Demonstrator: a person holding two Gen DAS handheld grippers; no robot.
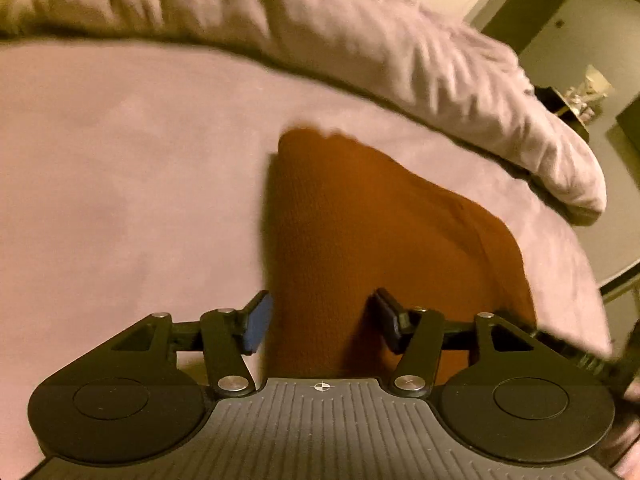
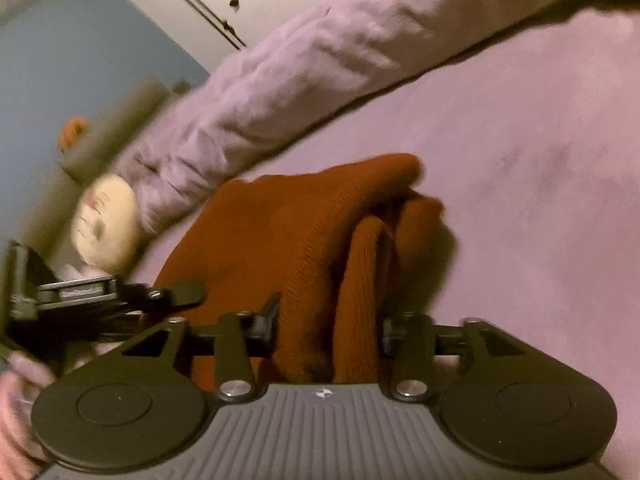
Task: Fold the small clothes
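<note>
Folding was midway: your left gripper and right gripper both straddled the orange knit garment on the bed, jaws open; next needed a firm pinch.

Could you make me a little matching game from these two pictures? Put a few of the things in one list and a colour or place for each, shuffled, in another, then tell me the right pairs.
Things:
1. knitted garment
2. duvet
3. doll
4. bed sheet

Descriptions:
A. bunched up along the far side of the bed
B. rust orange, partly folded, in front of both grippers
C. smooth and flat, under the clothing
D. pale, beside the end of the bunched bedding, in the right wrist view only

Right pairs: 1-B, 2-A, 3-D, 4-C
</note>
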